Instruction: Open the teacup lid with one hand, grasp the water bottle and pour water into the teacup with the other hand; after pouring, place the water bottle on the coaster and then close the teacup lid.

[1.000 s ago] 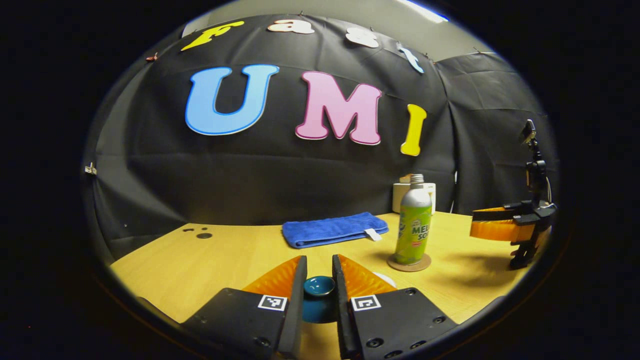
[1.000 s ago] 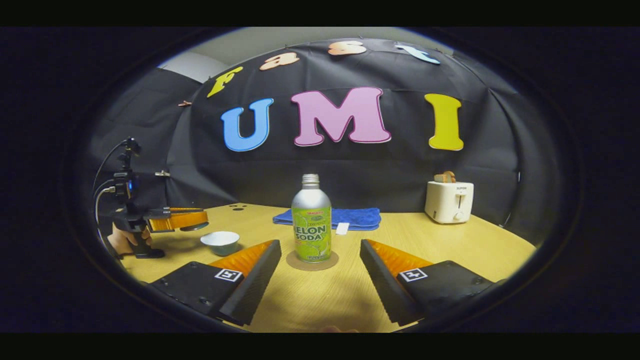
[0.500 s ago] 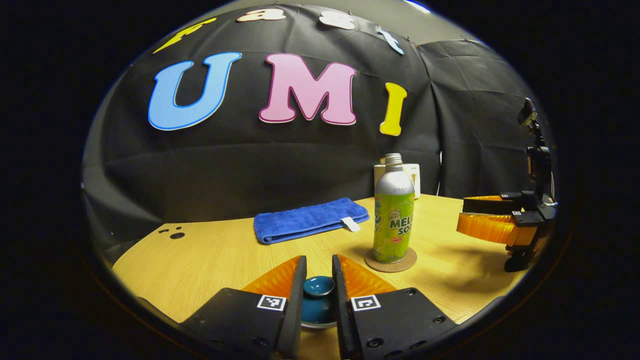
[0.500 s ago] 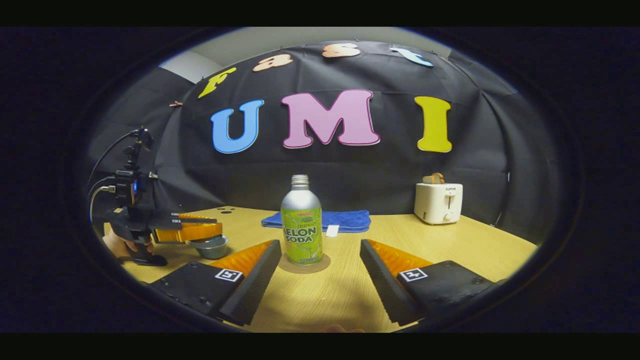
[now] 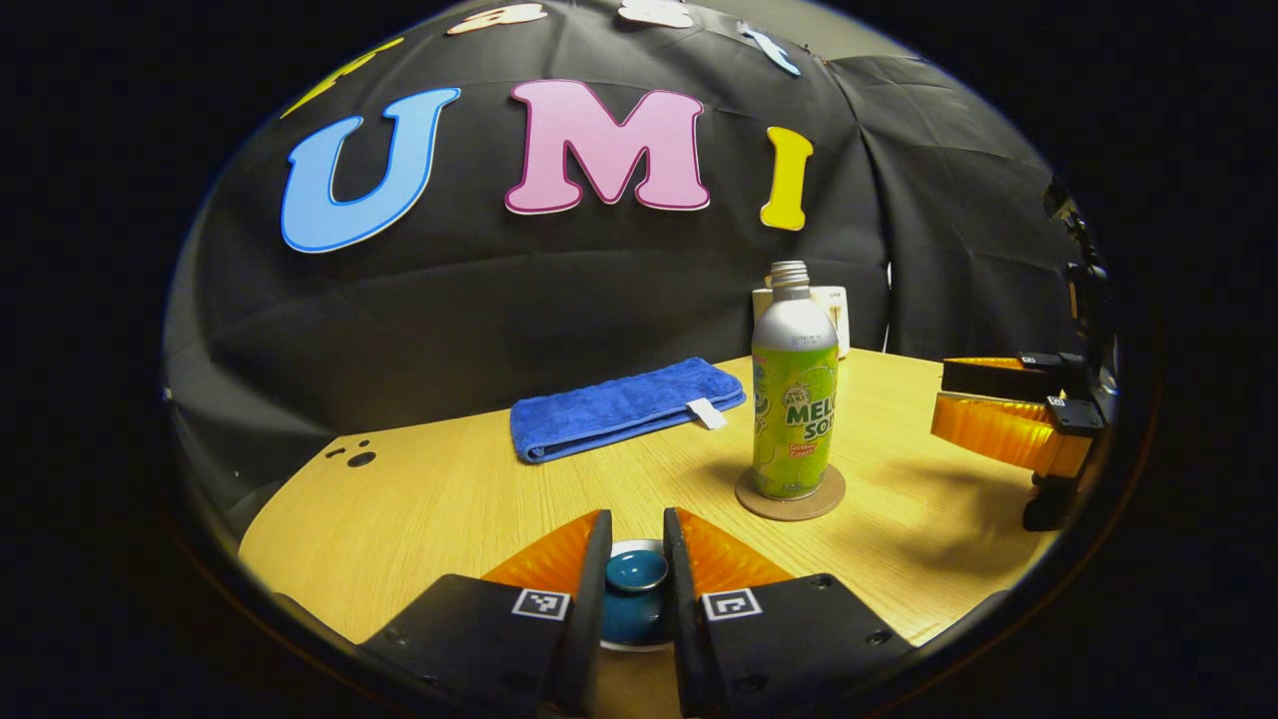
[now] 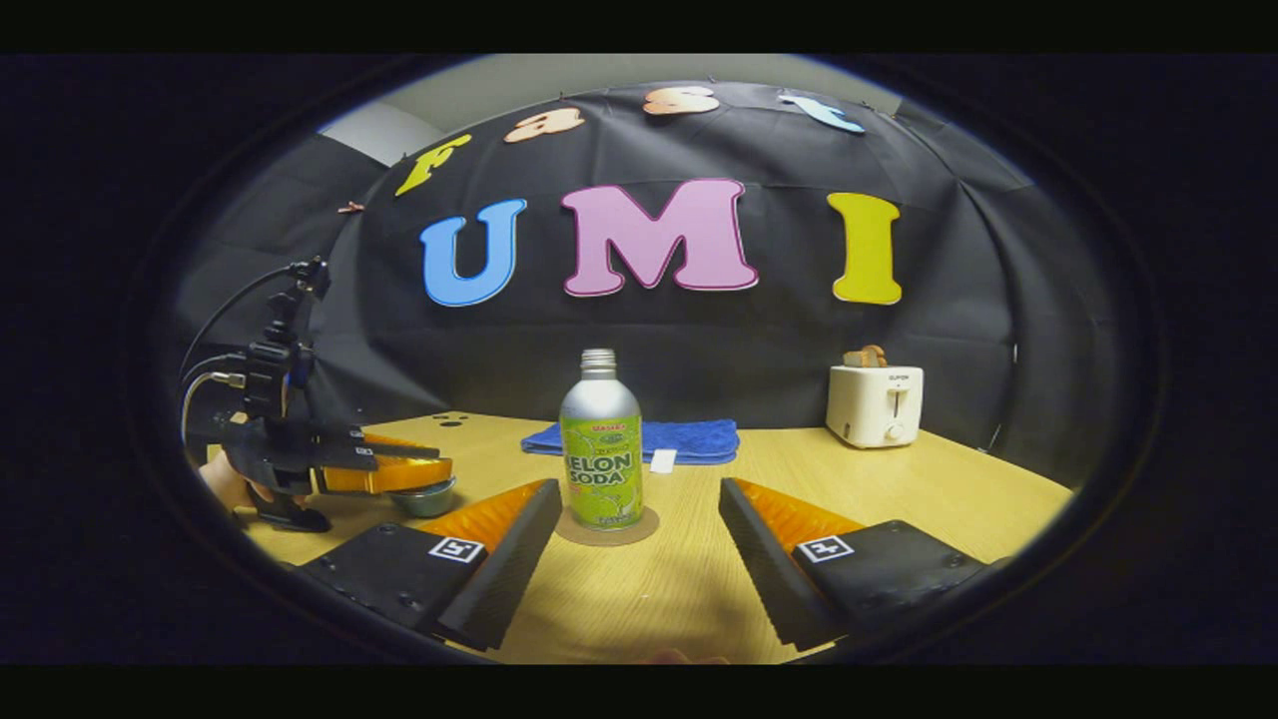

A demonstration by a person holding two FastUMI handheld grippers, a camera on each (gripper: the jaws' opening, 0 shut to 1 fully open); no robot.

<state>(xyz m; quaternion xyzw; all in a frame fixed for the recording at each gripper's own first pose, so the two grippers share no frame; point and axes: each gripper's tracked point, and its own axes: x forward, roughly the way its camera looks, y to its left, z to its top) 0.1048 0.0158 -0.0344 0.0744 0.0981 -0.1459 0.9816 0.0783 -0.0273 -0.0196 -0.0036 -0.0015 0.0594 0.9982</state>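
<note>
Teacup lid [image 5: 637,571] between left gripper [image 5: 635,624] fingers — wooden table [image 5: 429,509], bottle [image 6: 601,439] on coaster [image 6: 607,526].

You are working in a staged recording booth, not a real kitchen. Black cloth [image 6: 699,350] hangs as a backdrop across the whole middle of the frame, with a plain pale wall [image 6: 599,85] showing above it at the top. A light wooden table [image 6: 679,579] fills the lower part, set with household props: a white toaster [image 6: 876,404] at right, a folded blue towel [image 6: 689,439] in the center.
</note>
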